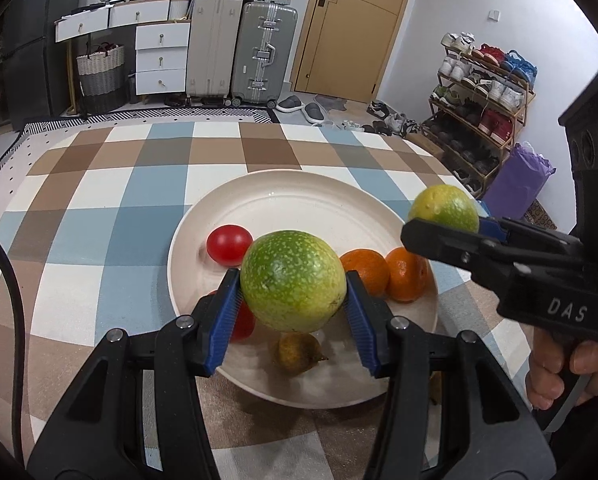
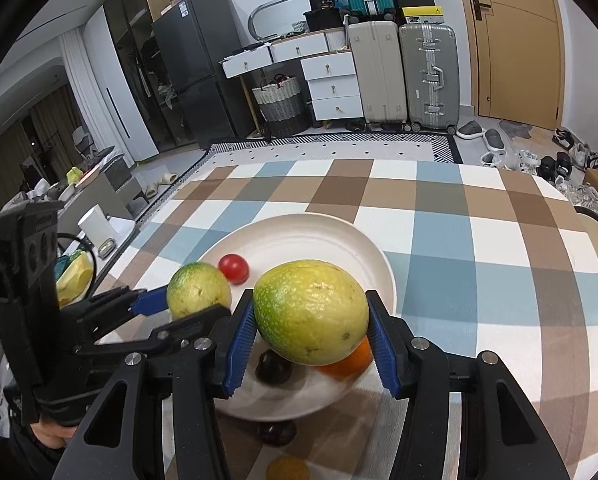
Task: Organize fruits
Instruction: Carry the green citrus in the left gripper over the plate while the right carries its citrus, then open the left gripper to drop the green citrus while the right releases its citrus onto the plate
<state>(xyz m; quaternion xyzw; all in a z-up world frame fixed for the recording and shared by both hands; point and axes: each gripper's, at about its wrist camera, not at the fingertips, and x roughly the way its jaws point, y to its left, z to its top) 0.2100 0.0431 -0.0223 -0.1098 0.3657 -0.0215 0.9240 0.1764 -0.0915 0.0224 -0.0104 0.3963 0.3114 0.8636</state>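
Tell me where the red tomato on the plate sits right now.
In the left wrist view the red tomato lies on the left part of the white plate, just behind and left of the green fruit held in the left gripper.

Two oranges (image 1: 383, 274) sit side by side on the plate (image 1: 299, 200), a tomato (image 1: 229, 244) to their left

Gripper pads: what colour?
Blue, ribbed pads; clearest in the left wrist view.

"DAS" on right claw (image 1: 443, 216) body; "36" on black bag (image 2: 326, 0) atop drawers.
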